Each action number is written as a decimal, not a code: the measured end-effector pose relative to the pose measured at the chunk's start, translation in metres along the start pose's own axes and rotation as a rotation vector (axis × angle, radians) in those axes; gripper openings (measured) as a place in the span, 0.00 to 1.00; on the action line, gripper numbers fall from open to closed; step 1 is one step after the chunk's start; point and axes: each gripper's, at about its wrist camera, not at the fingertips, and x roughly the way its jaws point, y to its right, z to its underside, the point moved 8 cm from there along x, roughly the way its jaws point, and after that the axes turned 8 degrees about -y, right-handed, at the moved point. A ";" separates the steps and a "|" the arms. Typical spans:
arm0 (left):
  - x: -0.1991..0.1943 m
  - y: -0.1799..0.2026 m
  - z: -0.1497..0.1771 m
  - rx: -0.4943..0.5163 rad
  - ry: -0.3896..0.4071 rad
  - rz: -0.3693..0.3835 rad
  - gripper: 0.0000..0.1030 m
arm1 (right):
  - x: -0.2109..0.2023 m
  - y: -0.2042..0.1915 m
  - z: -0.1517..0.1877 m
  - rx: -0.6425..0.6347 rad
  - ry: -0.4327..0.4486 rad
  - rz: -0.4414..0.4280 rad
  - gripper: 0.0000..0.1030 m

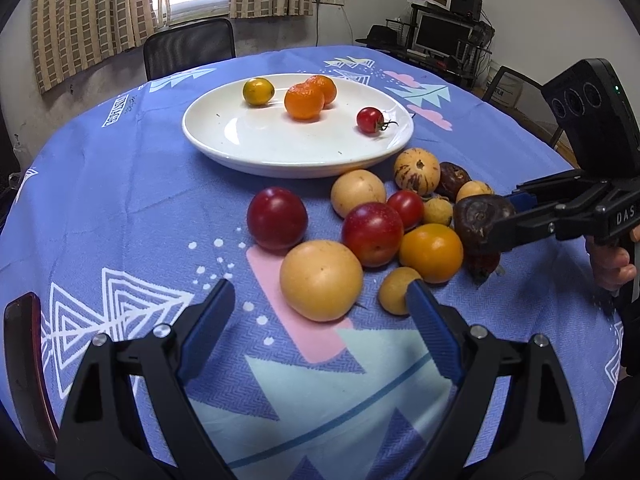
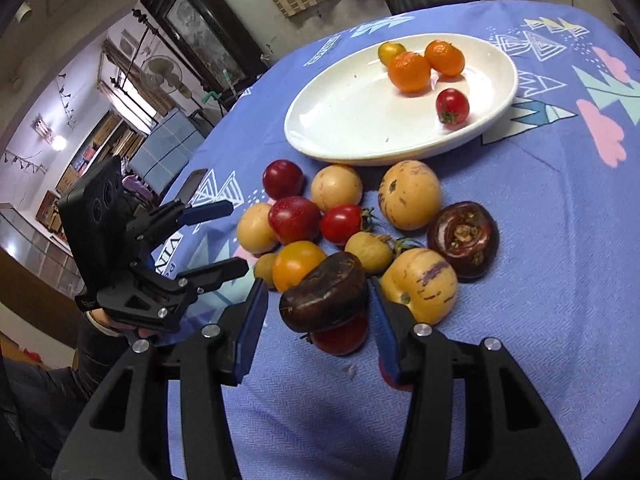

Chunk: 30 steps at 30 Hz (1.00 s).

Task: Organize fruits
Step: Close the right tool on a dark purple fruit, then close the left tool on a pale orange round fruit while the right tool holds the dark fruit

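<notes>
1. Left wrist view showed the white plate [image 1: 208, 136] already holding four pieces: two small oranges [image 1: 305, 101], a yellow-green citrus [image 1: 258, 91] and a cherry tomato [image 1: 370, 120]. I judged the sorting as begun but far from finished.

2. Most of the fruit lay in a cluster on the blue tablecloth [image 1: 120, 208], just in front of the plate: red plums [image 1: 277, 218], pale round fruits [image 1: 321, 280], striped yellow melons [image 2: 409, 194], an orange tomato [image 1: 431, 253], a red tomato [image 2: 341, 224] and a second dark fruit [image 2: 463, 240].

3. The right gripper [image 2: 318, 300] was working at the near edge of that cluster, with a dark brown fruit [image 2: 325, 298] between its blue pads [image 2: 250, 330]. The right pad seemed to touch the fruit, while a gap showed on the left, so I could not tell whether the grip was closed or the fruit lifted.

4. The left gripper [image 1: 322, 308] hung spread wide and empty above the cloth, near the largest pale fruit.

5. A red fruit [image 2: 342, 336] beneath the dark one was mostly covered and hard to identify. A small yellow fruit [image 1: 394, 290] was partly hidden behind the left gripper's pad. Only part of the person's hand [image 1: 614, 266] showed at the frame edge.
</notes>
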 end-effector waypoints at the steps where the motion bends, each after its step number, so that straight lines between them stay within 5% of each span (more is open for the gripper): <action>1: 0.001 0.000 0.000 0.000 -0.002 0.001 0.87 | 0.000 0.001 0.000 0.003 0.000 0.005 0.44; 14: 0.006 -0.004 -0.001 -0.026 -0.003 0.022 0.87 | -0.017 -0.007 -0.002 0.003 0.059 -0.050 0.42; 18: 0.008 -0.009 -0.005 -0.071 0.001 0.081 0.70 | -0.019 -0.011 -0.002 -0.007 0.063 -0.048 0.42; 30: 0.013 -0.018 -0.006 -0.121 -0.002 0.120 0.55 | -0.021 -0.017 0.001 -0.027 0.067 -0.047 0.42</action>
